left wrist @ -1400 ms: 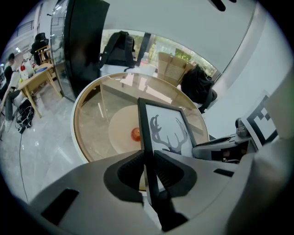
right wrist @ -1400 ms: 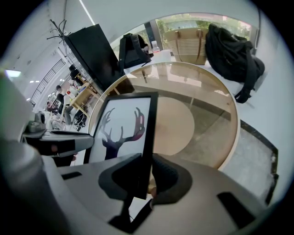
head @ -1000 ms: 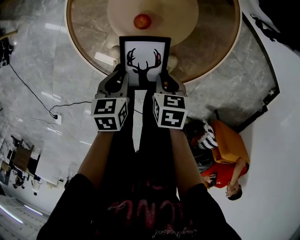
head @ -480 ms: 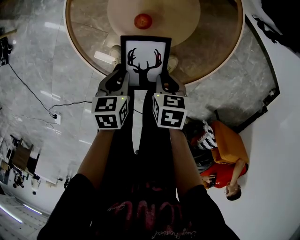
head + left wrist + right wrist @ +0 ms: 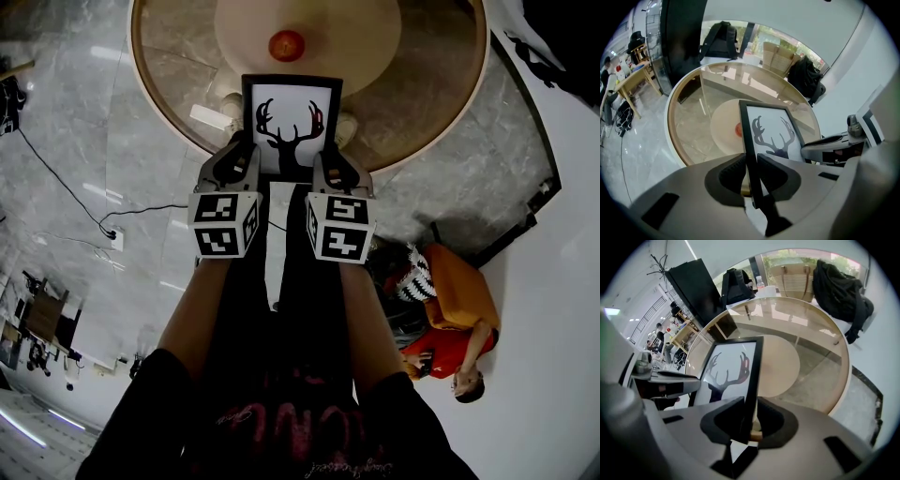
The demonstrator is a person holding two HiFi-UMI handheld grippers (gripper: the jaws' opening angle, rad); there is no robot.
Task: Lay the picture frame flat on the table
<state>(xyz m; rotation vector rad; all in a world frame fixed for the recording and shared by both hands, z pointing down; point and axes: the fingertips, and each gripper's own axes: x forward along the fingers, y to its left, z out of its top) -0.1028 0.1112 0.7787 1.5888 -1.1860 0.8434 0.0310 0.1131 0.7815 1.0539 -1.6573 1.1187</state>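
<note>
- Over the near edge of the round table [image 5: 441, 103], the picture frame [image 5: 291, 120] hangs between two hand-held tongs, its antler print turned up toward the head camera.
- The left gripper [image 5: 240, 157] is clamped on the frame's left rail, low down at the near end. The left gripper view shows its pads pressed against both faces of the black rail, with no gap.
- The right gripper [image 5: 328, 161] does the same on the right rail. Its own view shows the jaws pinching the frame's edge.
- The frame's long axis runs from near to far, in line with both pairs of jaws.
- Most of its length reaches beyond the fingertips and out over the tabletop, while the near short edge lies between the two tongs, about at the table's rim.
- Neither hand is nearer: the tongs sit level with each other, one on each side and at the same height on the frame.
- By that hold, laying the frame flat looks like a job for both hands at once, lowering evenly so it does not twist.
- The frame looks tilted rather than flat, and no view shows whether its near edge touches the table.
- Past the frame's far edge and apart from it, a small red round object [image 5: 286, 44] sits on the table's paler central disc [image 5: 366, 47], on the line the frame points along.
</note>
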